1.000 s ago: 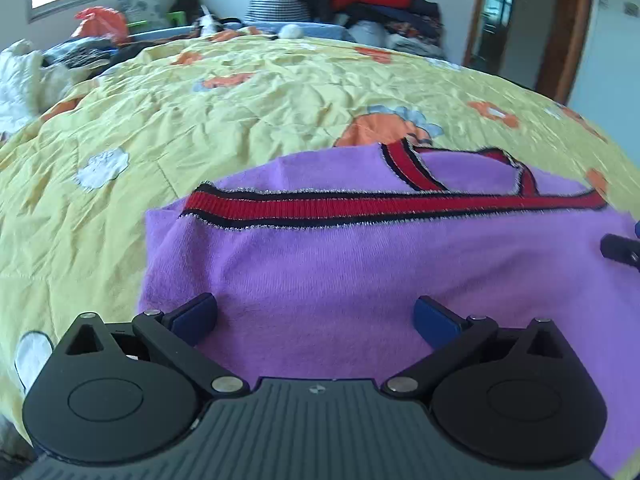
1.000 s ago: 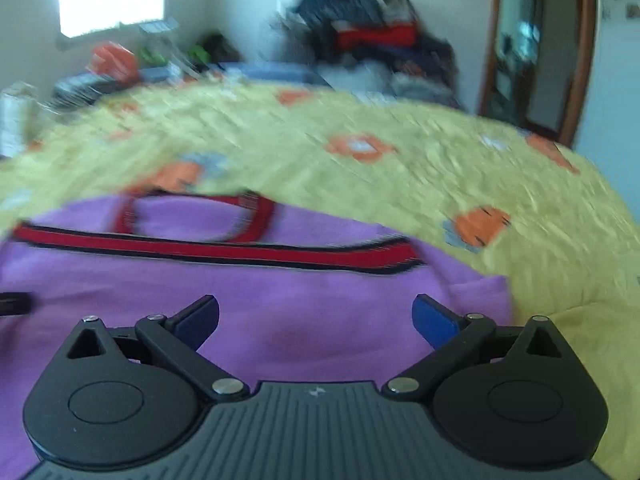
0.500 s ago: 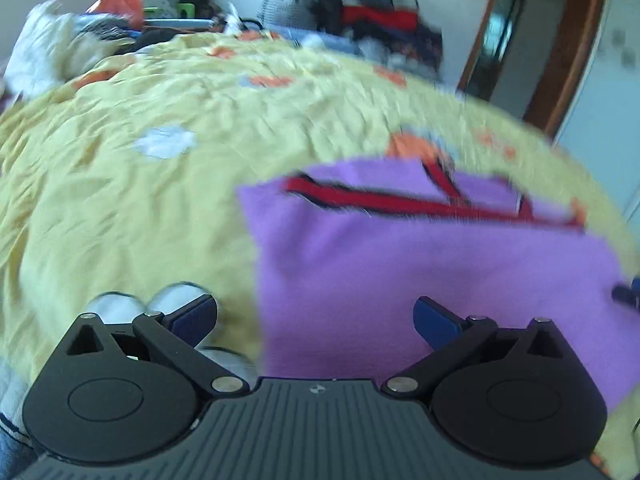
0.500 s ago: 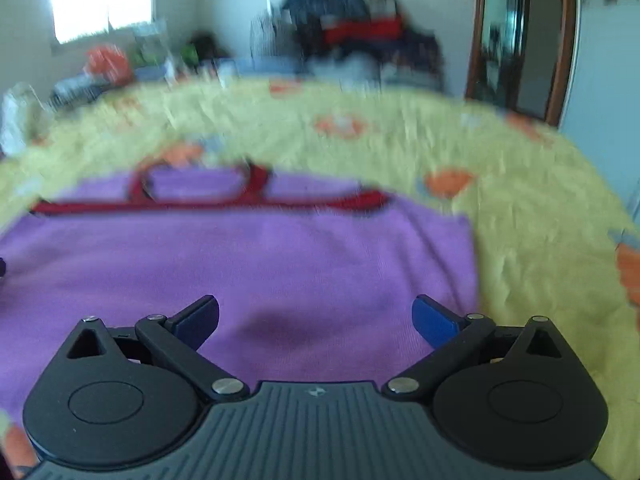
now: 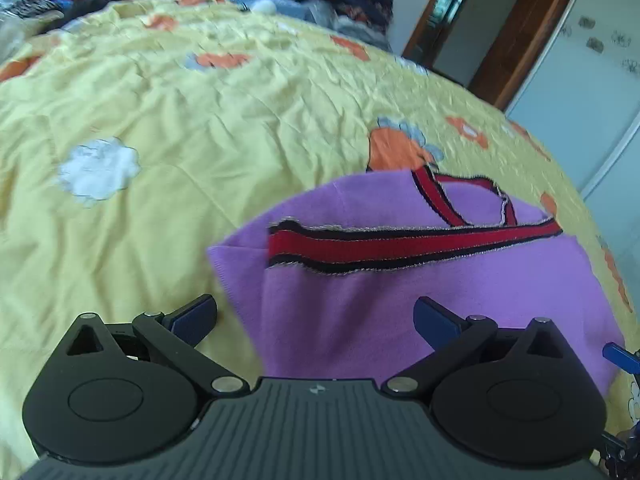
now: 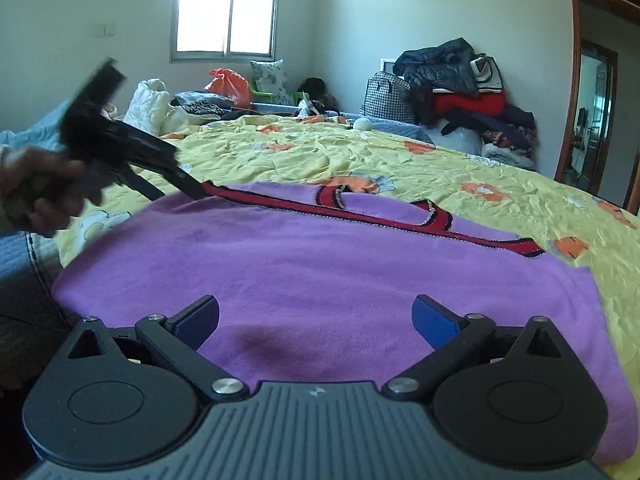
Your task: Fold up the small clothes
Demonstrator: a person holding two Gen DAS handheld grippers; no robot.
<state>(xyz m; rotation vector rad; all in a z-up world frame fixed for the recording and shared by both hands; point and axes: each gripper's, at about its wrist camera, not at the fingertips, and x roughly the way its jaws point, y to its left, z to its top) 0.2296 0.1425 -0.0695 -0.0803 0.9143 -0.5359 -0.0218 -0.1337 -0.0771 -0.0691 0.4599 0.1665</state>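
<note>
A purple knitted top [image 6: 320, 280] with red and black striped trim [image 5: 400, 246] lies flat on a bed, close to the near edge. It looks already folded at least once: the trim runs straight across its upper part like a turned-over edge, and the neckline loop shows just beyond it. At the left end a narrow strip of purple sticks out past the upper layer, so that side seems uneven. My judgement is that the folding is partway done, with at least one more fold and some tidying left.

The left gripper [image 5: 316, 316] hovers over the top's left edge, its blue fingers [image 5: 196, 316] spread wide and holding nothing. The right gripper [image 6: 316, 318] sits low over the near part of the top, fingers equally wide and empty.

The bed is covered by a wrinkled yellow sheet [image 6: 440, 168] printed with orange and white cartoon shapes. Beyond it are piled clothes [image 6: 460, 80], a bright window [image 6: 226, 8], pale walls and a wooden door frame [image 6: 576, 80]
</note>
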